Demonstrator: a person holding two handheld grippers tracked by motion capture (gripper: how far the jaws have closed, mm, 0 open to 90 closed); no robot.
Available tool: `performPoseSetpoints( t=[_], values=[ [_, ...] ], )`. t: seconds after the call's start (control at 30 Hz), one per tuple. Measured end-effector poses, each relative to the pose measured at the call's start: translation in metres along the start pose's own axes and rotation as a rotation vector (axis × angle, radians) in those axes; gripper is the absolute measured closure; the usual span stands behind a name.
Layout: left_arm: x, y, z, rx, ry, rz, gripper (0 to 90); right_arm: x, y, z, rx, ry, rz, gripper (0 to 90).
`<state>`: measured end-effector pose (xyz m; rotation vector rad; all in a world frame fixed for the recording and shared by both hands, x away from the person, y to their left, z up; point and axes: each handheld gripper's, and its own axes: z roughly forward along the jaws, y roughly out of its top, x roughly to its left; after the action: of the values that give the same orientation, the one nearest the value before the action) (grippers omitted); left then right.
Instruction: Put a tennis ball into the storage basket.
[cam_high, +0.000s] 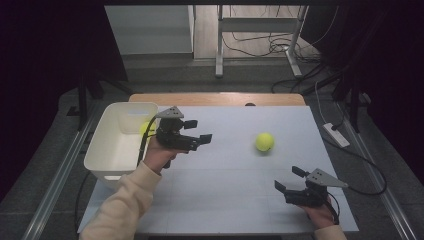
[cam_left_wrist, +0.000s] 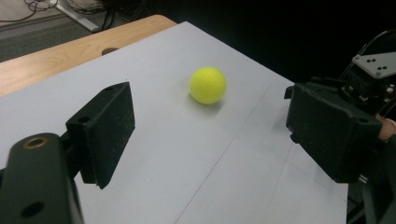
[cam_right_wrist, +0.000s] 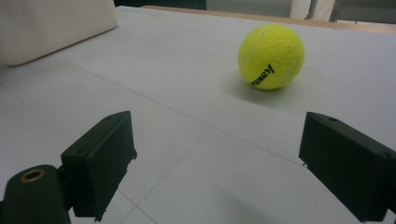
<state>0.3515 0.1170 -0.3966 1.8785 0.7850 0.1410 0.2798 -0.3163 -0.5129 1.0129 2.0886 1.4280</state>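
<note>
A yellow tennis ball (cam_high: 264, 142) lies on the white table sheet, right of centre. In the left gripper view the ball (cam_left_wrist: 208, 85) sits beyond the two black jaws, apart from them. My left gripper (cam_high: 199, 131) is held above the sheet beside the white bin, jaws open and empty, pointing right toward the ball. My left gripper (cam_left_wrist: 210, 116) has only bare sheet between its pads. Near the front right edge my right gripper (cam_high: 289, 178) is open and empty. From my right gripper (cam_right_wrist: 217, 121), the ball (cam_right_wrist: 271, 57) lies ahead and slightly right.
A white plastic bin (cam_high: 120, 140) stands at the table's left edge with a second yellow ball (cam_high: 145, 128) inside. The bin's wall (cam_right_wrist: 56, 23) shows at the top left of the right gripper view. A wooden table edge (cam_high: 215, 98) runs along the back.
</note>
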Motion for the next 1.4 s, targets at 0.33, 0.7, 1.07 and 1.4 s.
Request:
performPoseSetpoints(
  t=[0.33, 0.7, 1.07, 1.4],
  values=[
    [-0.002, -0.002, 0.016, 0.03, -0.013, 0.003, 16.3, 0.001, 0.0, -0.003, -0.004, -0.007, -0.005, 10.8],
    [-0.004, -0.002, 0.034, 0.037, -0.026, -0.007, 16.9, 0.003, 0.001, -0.001, -0.003, -0.002, -0.01, 10.8],
    [-0.004, -0.001, 0.052, 0.065, -0.013, -0.005, 17.0, 0.002, 0.002, -0.002, -0.009, 0.006, -0.019, 11.0],
    [-0.005, 0.001, 0.068, 0.071, -0.014, -0.007, 17.0, 0.001, 0.002, -0.001, -0.01, 0.005, -0.019, 10.9]
  ],
)
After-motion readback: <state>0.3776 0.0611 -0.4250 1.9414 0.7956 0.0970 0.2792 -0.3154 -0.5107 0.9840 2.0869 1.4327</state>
